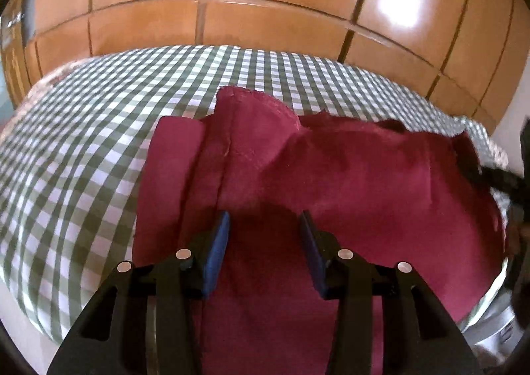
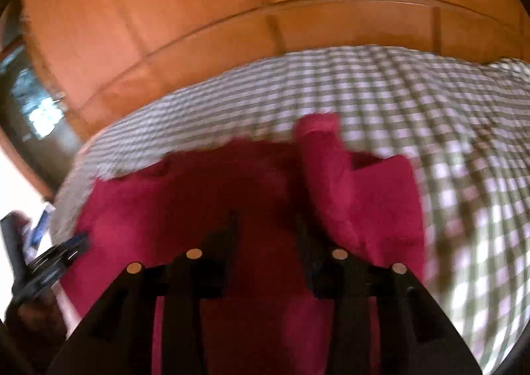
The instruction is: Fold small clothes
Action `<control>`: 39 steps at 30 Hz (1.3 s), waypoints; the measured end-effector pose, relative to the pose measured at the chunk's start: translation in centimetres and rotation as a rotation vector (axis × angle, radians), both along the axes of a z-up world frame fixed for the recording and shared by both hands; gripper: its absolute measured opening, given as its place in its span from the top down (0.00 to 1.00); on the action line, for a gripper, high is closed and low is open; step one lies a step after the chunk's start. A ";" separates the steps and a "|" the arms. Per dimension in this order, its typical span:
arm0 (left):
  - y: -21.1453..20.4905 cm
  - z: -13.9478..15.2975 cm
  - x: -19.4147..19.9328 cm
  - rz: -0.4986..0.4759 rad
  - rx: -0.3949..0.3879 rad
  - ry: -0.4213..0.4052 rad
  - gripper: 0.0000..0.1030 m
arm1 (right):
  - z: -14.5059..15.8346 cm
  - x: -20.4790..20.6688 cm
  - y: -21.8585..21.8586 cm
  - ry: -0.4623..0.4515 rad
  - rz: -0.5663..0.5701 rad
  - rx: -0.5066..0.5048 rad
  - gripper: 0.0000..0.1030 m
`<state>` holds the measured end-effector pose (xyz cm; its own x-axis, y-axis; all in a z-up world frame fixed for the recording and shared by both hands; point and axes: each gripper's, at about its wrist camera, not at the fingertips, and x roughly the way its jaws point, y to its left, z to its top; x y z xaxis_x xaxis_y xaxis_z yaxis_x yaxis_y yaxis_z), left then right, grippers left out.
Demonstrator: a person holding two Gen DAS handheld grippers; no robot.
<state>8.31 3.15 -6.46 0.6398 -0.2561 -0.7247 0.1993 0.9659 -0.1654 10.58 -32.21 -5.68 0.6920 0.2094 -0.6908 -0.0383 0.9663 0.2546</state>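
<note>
A dark red garment (image 1: 331, 176) lies rumpled on a green-and-white checked cloth (image 1: 82, 143). A folded strip of it lies along its left side, and a raised flap stands at its far edge. My left gripper (image 1: 265, 226) hovers over the garment's near part with blue pads (image 1: 218, 249) apart, holding nothing. In the blurred right wrist view the same garment (image 2: 205, 202) fills the middle, with a raised fold (image 2: 331, 169) to the right. My right gripper (image 2: 268, 232) is open just above it. The other gripper (image 2: 56, 262) shows at the left edge.
Orange wooden cabinet doors (image 1: 265, 20) stand behind the checked surface (image 2: 430, 116). A round metal rim (image 1: 490, 315) shows at the lower right of the left wrist view. A dark window (image 2: 29, 103) is at the far left in the right wrist view.
</note>
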 end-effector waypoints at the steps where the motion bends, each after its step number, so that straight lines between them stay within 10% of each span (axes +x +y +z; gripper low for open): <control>1: -0.2 -0.1 -0.1 -0.005 0.008 -0.002 0.58 | -0.2 0.6 -1.3 -0.015 -0.081 -0.018 0.66; 7: -0.7 0.0 -0.2 -0.010 0.035 -0.009 0.58 | -2.9 -0.2 -6.9 -0.091 -0.282 0.201 0.63; 10: -1.2 1.1 -0.2 0.006 0.011 0.005 0.58 | -2.8 -1.3 -6.4 -0.144 -0.255 0.188 0.44; 18: -5.9 4.8 1.0 -0.125 0.041 -0.074 0.58 | -2.2 -1.7 -3.5 -0.175 -0.235 0.077 0.42; 25: -4.8 0.3 7.6 -0.042 0.082 0.074 0.56 | -2.5 -1.6 -0.4 -0.156 -0.177 -0.114 0.37; 39: -2.9 -1.4 8.3 -0.007 0.024 0.024 0.54 | -3.7 4.6 1.2 0.039 -0.227 -0.340 0.34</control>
